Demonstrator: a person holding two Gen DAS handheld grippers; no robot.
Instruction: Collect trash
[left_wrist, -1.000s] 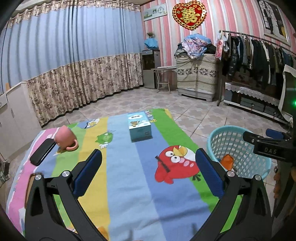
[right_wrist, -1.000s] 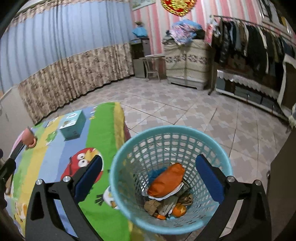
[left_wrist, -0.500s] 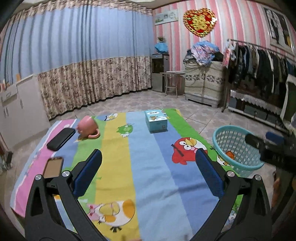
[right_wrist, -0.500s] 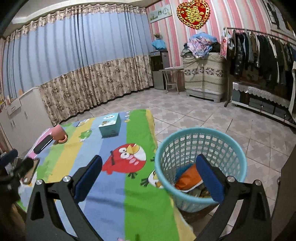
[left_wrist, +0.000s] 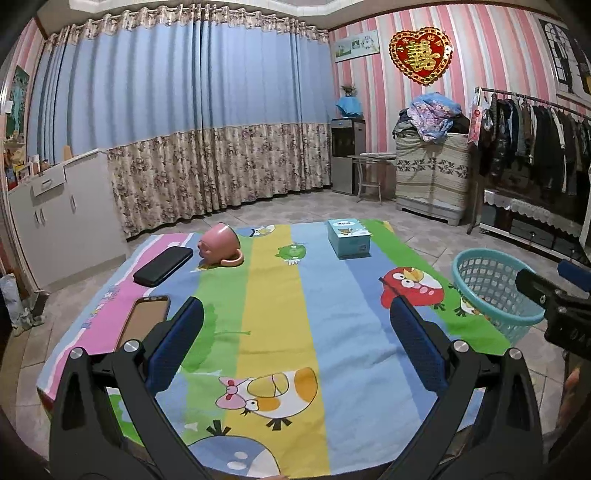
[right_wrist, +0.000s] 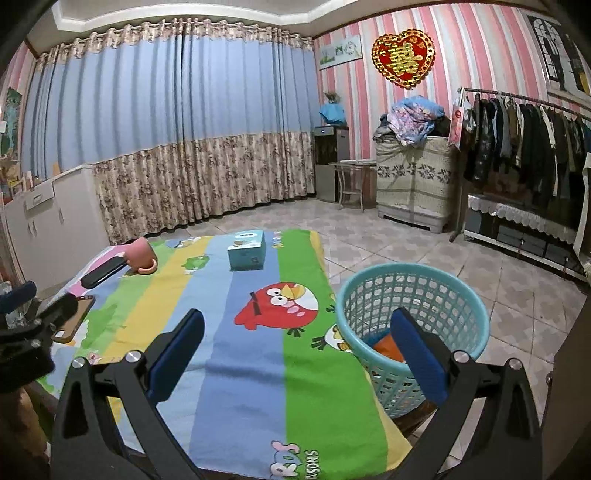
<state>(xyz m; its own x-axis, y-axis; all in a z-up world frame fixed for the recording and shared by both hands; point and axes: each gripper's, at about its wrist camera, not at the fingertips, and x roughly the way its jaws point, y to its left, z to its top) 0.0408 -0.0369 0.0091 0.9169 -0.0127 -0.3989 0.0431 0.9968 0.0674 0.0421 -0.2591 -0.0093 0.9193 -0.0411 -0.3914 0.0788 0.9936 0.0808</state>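
Left tongs (left_wrist: 295, 343) and right tongs (right_wrist: 295, 345) both released and empty above the desk (left_wrist: 332, 369); teal basket (right_wrist: 413, 291) at right holds trash.

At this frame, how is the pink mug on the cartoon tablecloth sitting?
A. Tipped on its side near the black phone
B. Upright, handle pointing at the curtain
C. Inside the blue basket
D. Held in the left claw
A: the pink mug lies tipped over beside the black phone, handle against the tablecloth.
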